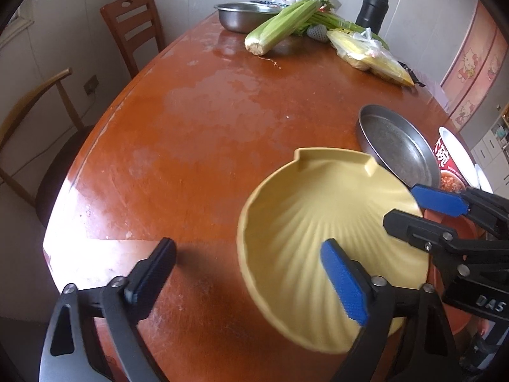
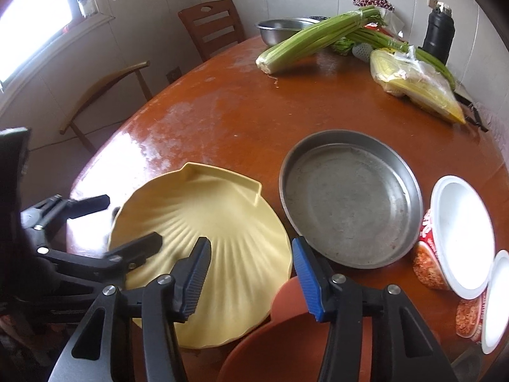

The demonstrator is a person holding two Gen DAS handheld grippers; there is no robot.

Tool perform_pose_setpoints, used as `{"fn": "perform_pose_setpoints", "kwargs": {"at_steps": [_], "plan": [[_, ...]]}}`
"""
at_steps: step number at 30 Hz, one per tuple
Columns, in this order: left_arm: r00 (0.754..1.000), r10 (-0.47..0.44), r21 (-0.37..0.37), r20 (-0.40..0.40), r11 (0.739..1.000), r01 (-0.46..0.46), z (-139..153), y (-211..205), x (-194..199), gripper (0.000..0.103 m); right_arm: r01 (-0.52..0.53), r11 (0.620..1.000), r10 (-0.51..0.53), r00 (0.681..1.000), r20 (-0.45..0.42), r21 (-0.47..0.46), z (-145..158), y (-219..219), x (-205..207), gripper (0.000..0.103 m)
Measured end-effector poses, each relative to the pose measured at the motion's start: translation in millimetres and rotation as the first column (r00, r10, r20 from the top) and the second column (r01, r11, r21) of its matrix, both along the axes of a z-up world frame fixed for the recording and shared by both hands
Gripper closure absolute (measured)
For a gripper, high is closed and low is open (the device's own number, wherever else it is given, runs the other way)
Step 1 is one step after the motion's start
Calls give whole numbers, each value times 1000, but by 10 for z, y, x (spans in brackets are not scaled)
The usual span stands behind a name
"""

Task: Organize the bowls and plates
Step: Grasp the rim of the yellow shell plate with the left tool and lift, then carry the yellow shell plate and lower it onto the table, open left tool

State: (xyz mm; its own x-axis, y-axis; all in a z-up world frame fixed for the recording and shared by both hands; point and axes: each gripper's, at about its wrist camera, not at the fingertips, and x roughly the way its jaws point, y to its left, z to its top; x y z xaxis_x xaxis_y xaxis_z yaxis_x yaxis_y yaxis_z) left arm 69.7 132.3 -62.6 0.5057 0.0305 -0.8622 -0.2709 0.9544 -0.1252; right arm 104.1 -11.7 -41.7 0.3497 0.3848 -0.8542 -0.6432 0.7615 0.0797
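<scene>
Plate: pale yellow shell-shaped ribbed plastic plate [image 2: 203, 242], notched flat rim at far edge, tilted over round brown wooden table [image 1: 191, 146], beside grey metal pan [image 2: 350, 200].
Right gripper [image 2: 251, 280]: clamped on plate's near-right rim.
Left gripper [image 1: 251, 273]: jaws apart, straddling plate's left edge, no contact seen.

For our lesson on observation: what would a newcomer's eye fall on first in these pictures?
The pale yellow shell-shaped plate at the near edge of the brown table, with the right claw clamped on its rim and the left claw open around its other side. Just right of it sits a round metal pan. At the far end lies a long bunch of celery.
</scene>
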Motion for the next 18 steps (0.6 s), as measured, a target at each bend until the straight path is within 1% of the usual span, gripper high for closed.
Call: {"fn": "perform_pose_setpoints", "kwargs": {"at_steps": [1, 2, 3, 4, 5, 6, 8, 10, 11, 14, 18], "plan": [[1000, 1, 5, 3, 1000, -1, 3, -2, -2, 16, -7, 1000, 7, 1000, -15, 15, -1, 4, 6, 50], [1000, 7, 12, 2, 1000, -7, 9, -1, -2, 24, -12, 1000, 13, 1000, -27, 27, -1, 16, 8, 50], [1000, 14, 19, 6, 1000, -14, 21, 6, -8, 30, -18, 999, 19, 999, -29, 28, -2, 30, 4, 50], [1000, 20, 16, 7, 1000, -20, 32, 21, -11, 39, -25, 999, 26, 999, -29, 26, -4, 47, -5, 50], [1000, 25, 3, 10, 1000, -25, 43, 47, -12, 45, -28, 999, 28, 999, -27, 22, -8, 65, -13, 50], [1000, 26, -4, 9, 1000, -26, 46, 66, -13, 47, -31, 999, 31, 999, -26, 19, -10, 75, -18, 50], [1000, 27, -19, 7, 999, -27, 54, 89, -14, 59, -35, 999, 36, 999, -29, 22, -13, 90, -30, 50], [1000, 23, -43, 1, 999, -23, 62, 98, -18, 66, -45, 999, 45, 999, -28, 12, -24, 122, -55, 50], [1000, 24, -38, -1, 999, -24, 70, 96, -19, 67, -50, 999, 51, 998, -36, 9, -31, 132, -64, 49], [999, 34, -23, 0, 999, -34, 94, 100, -21, 67, -52, 999, 51, 999, -16, -16, -44, 170, -93, 50], [999, 41, -8, 16, 999, -41, 173, 137, -8, 67, -54, 998, 55, 998, -34, 16, -21, 155, -100, 50]]}}
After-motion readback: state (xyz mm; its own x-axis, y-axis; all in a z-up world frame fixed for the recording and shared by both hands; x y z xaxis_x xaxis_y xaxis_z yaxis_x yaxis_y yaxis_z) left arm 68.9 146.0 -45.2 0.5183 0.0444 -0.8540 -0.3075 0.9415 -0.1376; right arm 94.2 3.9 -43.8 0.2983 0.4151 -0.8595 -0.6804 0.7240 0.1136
